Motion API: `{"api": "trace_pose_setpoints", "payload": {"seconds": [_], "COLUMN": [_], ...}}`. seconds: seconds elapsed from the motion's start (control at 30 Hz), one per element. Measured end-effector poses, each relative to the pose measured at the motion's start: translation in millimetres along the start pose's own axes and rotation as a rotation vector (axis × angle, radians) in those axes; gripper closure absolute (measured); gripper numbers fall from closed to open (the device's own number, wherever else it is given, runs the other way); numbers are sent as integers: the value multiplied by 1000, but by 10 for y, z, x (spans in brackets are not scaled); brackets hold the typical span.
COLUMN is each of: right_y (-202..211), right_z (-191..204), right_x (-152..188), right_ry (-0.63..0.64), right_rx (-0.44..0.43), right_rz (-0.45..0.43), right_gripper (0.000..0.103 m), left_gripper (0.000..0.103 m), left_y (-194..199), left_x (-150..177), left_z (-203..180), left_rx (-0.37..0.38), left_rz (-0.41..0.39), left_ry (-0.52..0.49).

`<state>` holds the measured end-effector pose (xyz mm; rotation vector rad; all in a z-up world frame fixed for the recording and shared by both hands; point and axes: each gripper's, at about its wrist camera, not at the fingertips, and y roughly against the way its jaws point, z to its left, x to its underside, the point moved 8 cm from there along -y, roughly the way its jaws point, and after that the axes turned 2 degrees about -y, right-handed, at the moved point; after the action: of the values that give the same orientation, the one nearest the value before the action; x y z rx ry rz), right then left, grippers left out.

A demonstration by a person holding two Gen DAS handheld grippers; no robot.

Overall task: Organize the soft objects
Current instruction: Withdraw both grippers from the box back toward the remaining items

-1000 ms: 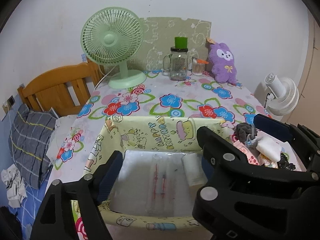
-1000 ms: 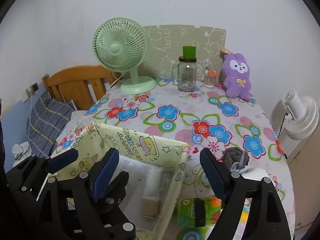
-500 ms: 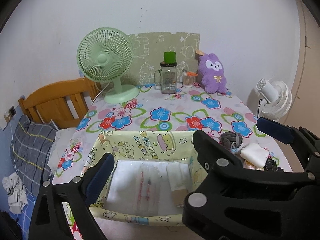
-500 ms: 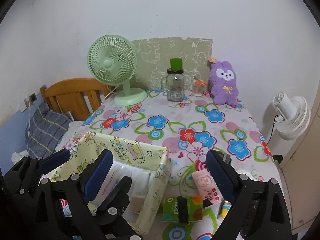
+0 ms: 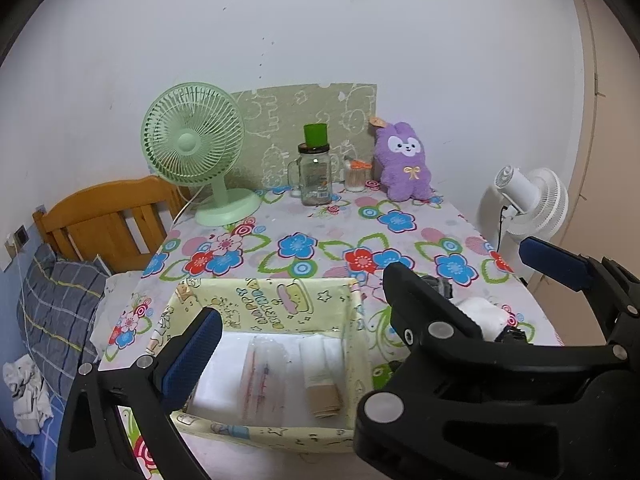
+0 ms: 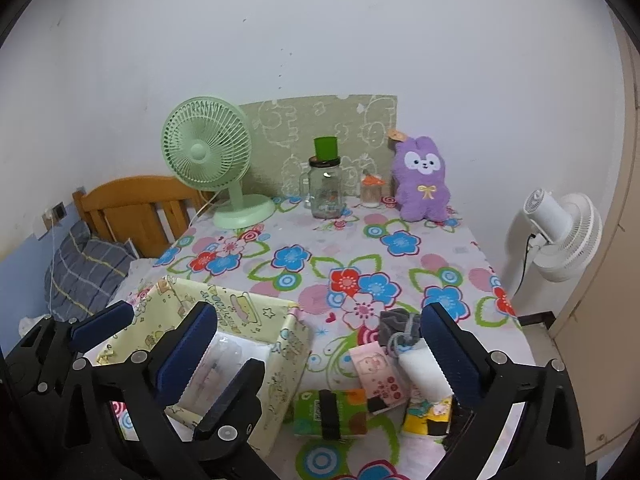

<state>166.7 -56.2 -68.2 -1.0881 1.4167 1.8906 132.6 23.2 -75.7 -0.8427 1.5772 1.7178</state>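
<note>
A yellow cartoon-print fabric box [image 5: 264, 304] [image 6: 256, 316] stands at the table's near left. It holds a clear plastic pack [image 5: 262, 376] and a rolled cloth [image 5: 320, 380]. Right of it lies a pile of soft things: a grey pouch [image 6: 398, 326], a pink tissue pack [image 6: 376, 372], a white roll [image 6: 422, 370], a green pack [image 6: 330, 412] and a yellow pack [image 6: 426, 420]. My left gripper [image 5: 296, 308] is open and empty above the box. My right gripper [image 6: 320, 344] is open and empty above the box's right edge and the pile.
At the table's back stand a green desk fan [image 6: 212, 160], a glass jar with green lid [image 6: 326, 184], a small jar [image 6: 370, 190] and a purple plush bunny [image 6: 422, 184]. A white fan [image 6: 560, 232] stands right of the table. A wooden headboard [image 6: 136, 208] is left.
Both grippers have pulled back and up from the box, so more of the table and wall shows. Both stay open and empty. The rolled cloth stays in the box.
</note>
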Motion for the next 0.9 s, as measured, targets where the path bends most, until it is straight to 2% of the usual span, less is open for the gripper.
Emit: {"api": "trace_pose_setpoints", "payload": {"seconds": [0.53, 0.9], "right_y": [284, 383], "right_z": [-350, -692], "right_x": [34, 164], "right_ry": [-5, -25], "right_rx": [30, 72], "right_rz": [-35, -36], "right_gripper": [0, 0], "left_gripper": [0, 0], "left_y": [148, 121], "left_x": [-27, 52], "left_z": [-426, -778], "left_rx": [38, 82], "left_rz": [-47, -46], "left_ry": [-22, -48]}}
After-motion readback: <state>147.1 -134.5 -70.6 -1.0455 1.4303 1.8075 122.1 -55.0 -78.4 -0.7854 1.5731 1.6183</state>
